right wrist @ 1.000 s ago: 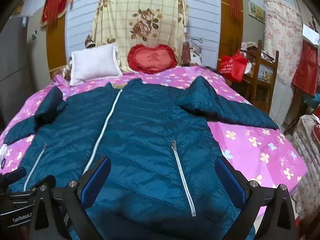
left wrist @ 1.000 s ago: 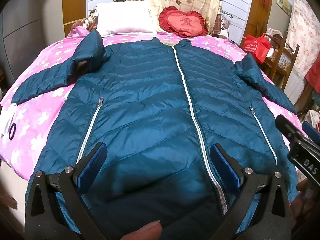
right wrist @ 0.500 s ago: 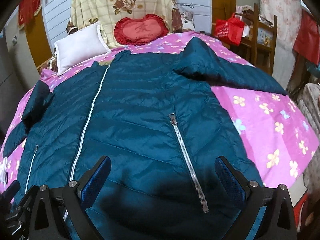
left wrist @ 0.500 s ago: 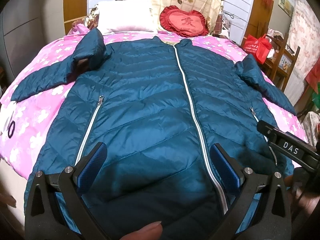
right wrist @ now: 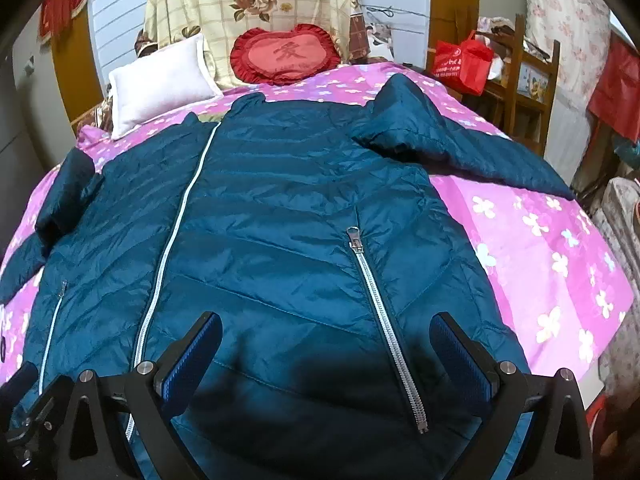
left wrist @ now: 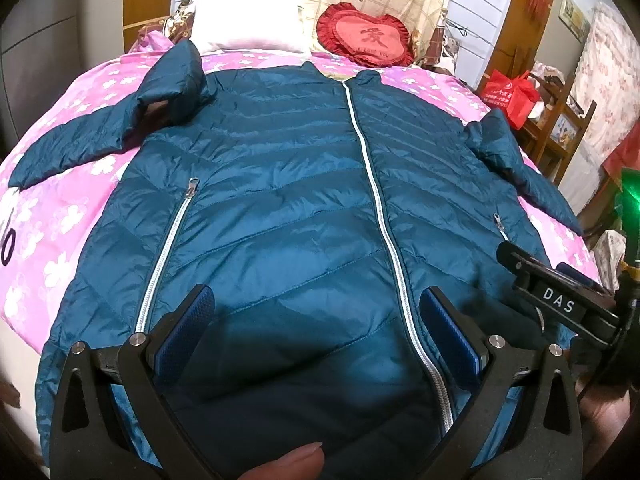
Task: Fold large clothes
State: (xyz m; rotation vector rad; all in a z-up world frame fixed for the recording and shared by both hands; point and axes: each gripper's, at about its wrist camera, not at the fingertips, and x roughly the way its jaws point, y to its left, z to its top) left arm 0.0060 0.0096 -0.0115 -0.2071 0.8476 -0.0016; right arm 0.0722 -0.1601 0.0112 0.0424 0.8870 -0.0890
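Note:
A teal quilted puffer jacket [left wrist: 288, 200] lies front up and zipped on the bed, collar at the far end; it also shows in the right wrist view [right wrist: 288, 216]. Its sleeves spread out to the left [left wrist: 80, 148] and right [right wrist: 472, 148]. My left gripper [left wrist: 316, 312] is open and empty, low over the hem left of the centre zipper [left wrist: 380, 208]. My right gripper [right wrist: 326, 340] is open and empty over the hem around the right pocket zipper [right wrist: 380, 320]. The right gripper's body [left wrist: 560, 304] shows at the left wrist view's right edge.
The bed has a pink flowered cover [right wrist: 540, 248]. A white pillow [left wrist: 248, 20] and a red heart cushion [left wrist: 368, 38] lie at the head. A wooden chair [right wrist: 528, 92] with a red bag [right wrist: 460, 60] stands to the right. Grey cabinets [left wrist: 36, 48] stand on the left.
Both grippers have come lower and closer to the jacket's hem. The right gripper has tilted down and moved forward. Both stay open.

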